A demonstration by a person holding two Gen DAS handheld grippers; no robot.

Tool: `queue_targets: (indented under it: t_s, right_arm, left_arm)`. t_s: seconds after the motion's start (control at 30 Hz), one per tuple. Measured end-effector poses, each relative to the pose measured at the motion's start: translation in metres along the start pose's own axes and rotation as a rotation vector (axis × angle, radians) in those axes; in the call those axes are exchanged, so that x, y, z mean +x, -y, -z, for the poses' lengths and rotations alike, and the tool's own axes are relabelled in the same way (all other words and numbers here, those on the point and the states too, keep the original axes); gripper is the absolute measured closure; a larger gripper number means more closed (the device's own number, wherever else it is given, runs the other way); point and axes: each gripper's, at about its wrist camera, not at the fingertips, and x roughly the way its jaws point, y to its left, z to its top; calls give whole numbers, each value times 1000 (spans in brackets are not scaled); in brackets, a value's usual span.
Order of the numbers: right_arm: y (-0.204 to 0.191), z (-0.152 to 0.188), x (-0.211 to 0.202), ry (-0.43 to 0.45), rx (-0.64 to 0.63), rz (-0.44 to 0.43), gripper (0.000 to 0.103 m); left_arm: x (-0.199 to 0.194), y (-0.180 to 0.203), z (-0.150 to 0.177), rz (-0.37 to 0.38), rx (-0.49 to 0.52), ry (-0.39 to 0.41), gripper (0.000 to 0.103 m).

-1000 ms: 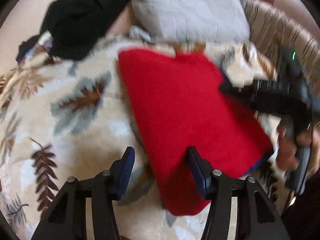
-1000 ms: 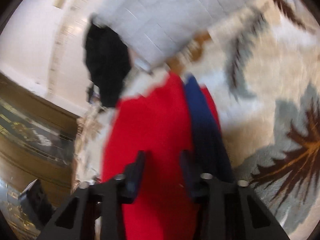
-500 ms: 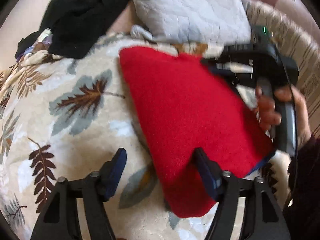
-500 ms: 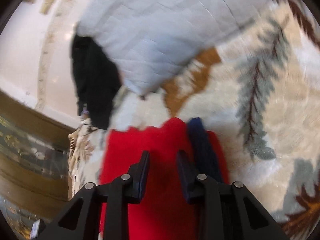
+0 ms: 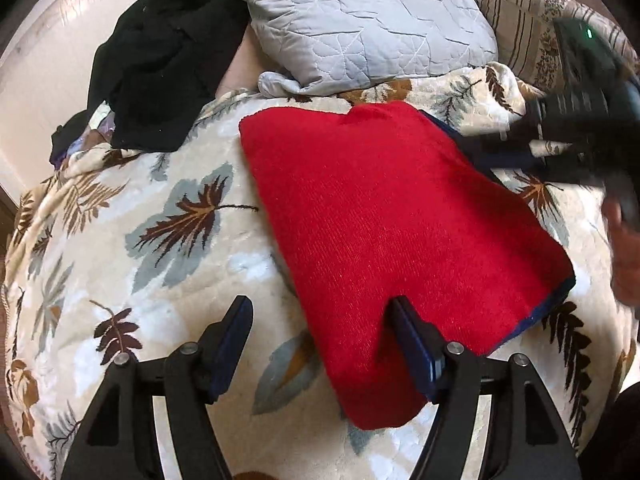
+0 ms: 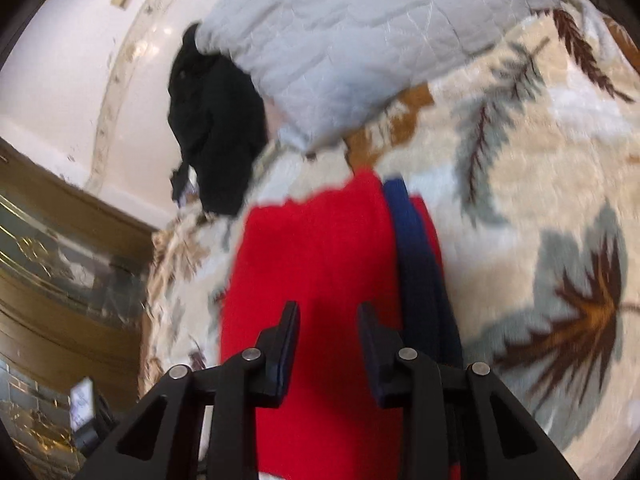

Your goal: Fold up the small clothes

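The folded red garment (image 5: 384, 216) lies on the leaf-patterned blanket (image 5: 152, 240). The left tongs (image 5: 322, 338) stand wide open and empty, one finger touching its edge; the right tongs (image 6: 328, 340) hover narrowly open, holding nothing. A careless pull could undo the fold.

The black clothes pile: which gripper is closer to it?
Left. The left gripper sits at the red cloth's near edge; the right gripper is beyond its far side from the black clothes.

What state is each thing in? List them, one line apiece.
red garment: folded, flat on the blanket, navy edge showing.
left gripper: open, one finger over the garment's near edge.
right gripper: jaws apart, nothing clamped, above the garment.
grey pillow: lying at the blanket's far edge.
black clothing: unfolded heap.
leaf-print blanket: spread out.
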Motion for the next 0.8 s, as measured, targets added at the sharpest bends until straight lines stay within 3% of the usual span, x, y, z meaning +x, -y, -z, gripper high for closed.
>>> queue_targets:
  t_s: [0.3, 0.53, 0.63, 0.67, 0.7, 0.73, 0.8]
  right_arm:
    - [9, 41, -14, -9, -34, 41, 70]
    - [-6, 66, -22, -71, -130, 96, 71]
    - [-1, 53, -42, -38, -98, 13, 70]
    - [6, 47, -51, 7, -64, 1, 67]
    - [14, 40, -58, 52, -28, 6, 42]
    - [21, 35, -61, 79, 1, 14, 9]
    - [38, 27, -60, 107, 59, 14, 6]
  left_arm:
    - [-1, 1, 1, -18, 8, 1, 31]
    - [-2, 0, 0, -20, 9, -1, 30]
    - [-7, -5, -3, 7, -11, 7, 30]
    - [-9, -9, -4, 30, -24, 14, 30]
    - [-11, -14, -6, 55, -44, 17, 26]
    - [-11, -20, -8, 78, -73, 17, 23]
    - [-10, -31, -10, 107, -132, 14, 22]
